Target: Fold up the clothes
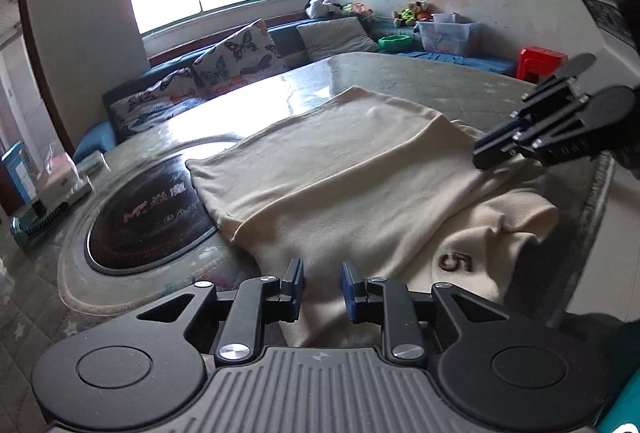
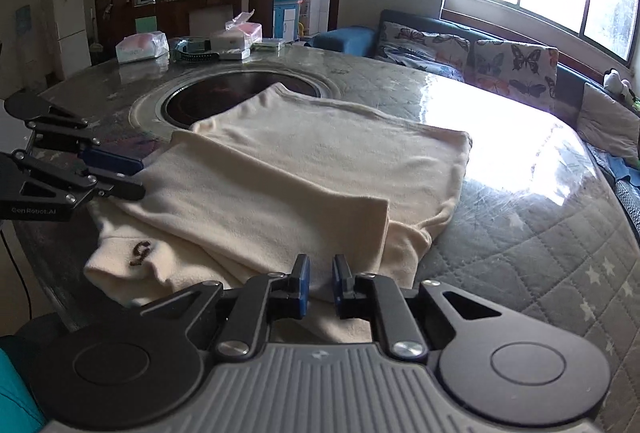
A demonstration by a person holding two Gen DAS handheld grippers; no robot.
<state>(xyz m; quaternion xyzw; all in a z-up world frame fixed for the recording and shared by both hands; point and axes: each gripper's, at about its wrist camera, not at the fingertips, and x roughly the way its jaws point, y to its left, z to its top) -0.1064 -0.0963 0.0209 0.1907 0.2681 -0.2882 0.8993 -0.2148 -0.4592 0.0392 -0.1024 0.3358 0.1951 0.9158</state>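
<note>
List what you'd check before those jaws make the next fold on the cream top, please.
1. Left gripper jaws apart: ok, a gap shows with cloth beneath.
2. Right gripper jaws apart: ok, a gap shows.
3. Folded panel of the cream top lies flat: ok.
4. Near part bearing the number 5 is smooth: not ok, it is bunched.
5. Cloth is clear of the black hob: not ok, a corner overlaps it.
6. Hob is cool: cannot tell.

Cream garment point(image 2: 304, 169) lies folded on quilted table point(image 2: 520, 233).
</note>
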